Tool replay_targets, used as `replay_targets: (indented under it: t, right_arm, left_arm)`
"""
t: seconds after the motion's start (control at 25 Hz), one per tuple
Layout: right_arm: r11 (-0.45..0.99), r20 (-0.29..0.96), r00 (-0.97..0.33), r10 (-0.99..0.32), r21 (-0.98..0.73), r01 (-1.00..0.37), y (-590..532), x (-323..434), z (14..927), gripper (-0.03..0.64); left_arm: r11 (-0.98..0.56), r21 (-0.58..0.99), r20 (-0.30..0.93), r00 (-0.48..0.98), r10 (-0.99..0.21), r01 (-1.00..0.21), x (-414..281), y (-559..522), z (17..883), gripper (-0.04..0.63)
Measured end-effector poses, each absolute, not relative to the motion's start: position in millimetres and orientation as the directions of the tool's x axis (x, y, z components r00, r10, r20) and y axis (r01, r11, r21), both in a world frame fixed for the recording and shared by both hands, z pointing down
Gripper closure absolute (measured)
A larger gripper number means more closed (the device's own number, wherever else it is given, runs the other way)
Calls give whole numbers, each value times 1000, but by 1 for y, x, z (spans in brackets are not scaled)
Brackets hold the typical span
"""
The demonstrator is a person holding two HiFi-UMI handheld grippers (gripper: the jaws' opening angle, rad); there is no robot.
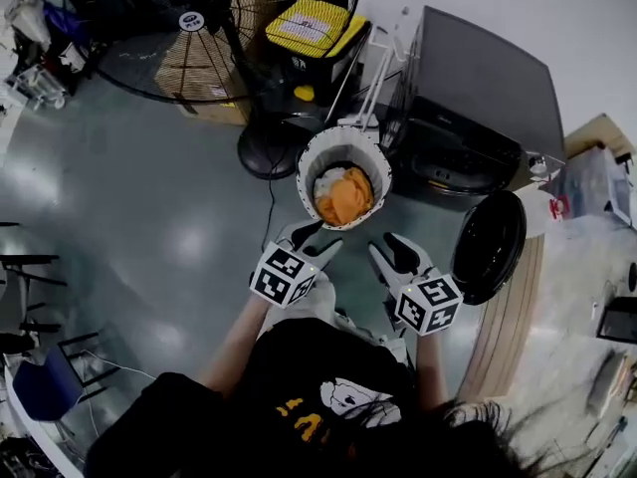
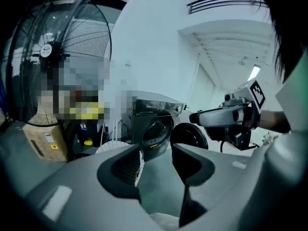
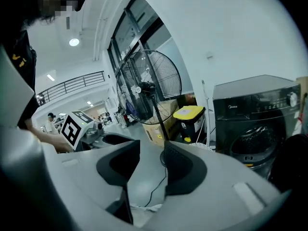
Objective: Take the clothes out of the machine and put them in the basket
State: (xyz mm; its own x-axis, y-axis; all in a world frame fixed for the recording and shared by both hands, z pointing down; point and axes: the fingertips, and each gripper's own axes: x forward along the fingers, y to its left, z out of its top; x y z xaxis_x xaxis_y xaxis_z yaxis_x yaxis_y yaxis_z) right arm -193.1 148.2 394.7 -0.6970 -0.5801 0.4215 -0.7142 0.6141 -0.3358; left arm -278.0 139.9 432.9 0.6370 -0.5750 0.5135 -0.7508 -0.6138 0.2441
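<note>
A white mesh basket (image 1: pixel 343 149) stands on the floor in front of me, holding an orange garment (image 1: pixel 344 199) and a white one (image 1: pixel 331 177). To its right stands the black washing machine (image 1: pixel 478 98), its round door (image 1: pixel 488 245) swung open. In the head view my left gripper (image 1: pixel 317 237) and right gripper (image 1: pixel 388 247) hover side by side just short of the basket, both open and holding nothing. From the left gripper (image 2: pixel 155 150) I see the machine's drum (image 2: pixel 155 128), the door (image 2: pixel 188 136) and the basket (image 2: pixel 111 147). Past the right gripper (image 3: pixel 151 146) stands the machine (image 3: pixel 260 119).
A big floor fan (image 1: pixel 199 28) stands behind the basket, its round base (image 1: pixel 267 152) close to the basket's left side, with a cable trailing over the floor. A yellow-lidded bin (image 1: pixel 309 28) and a cardboard box (image 1: pixel 214 68) sit behind. A wooden panel (image 1: pixel 513 317) lies at right.
</note>
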Motion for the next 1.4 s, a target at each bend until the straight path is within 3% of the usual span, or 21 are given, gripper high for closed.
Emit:
replay_targets:
  t: [0.44,0.56,0.76,0.96,1.4]
  right_arm:
    - [713,303,-785,-541,-331,-619,221,-192,369,520]
    - [732,268,-803,-533,-329,-596,235,-199,358,534]
    - [764,249,-827,-505,-318,-562,261,-209,355,565]
    - [786,254,-832,-494,-279,-552,268,-218,354,596]
    - [805,282,-827,-486,-224,-549,256,-236,351,597]
  left_arm:
    - [-548,208,506,569,-649,-810,-261,234,417,413]
    - [-529,198,492,550,-675,-825,-269,243,406,504]
    - [-517,165,452,531,-717,-840,-277,260,385,592]
    - [-538,148,439,542,-716,-830,-276,263,379,592]
    - [-610,33,431,562,-706,-792,-275,254,363,592]
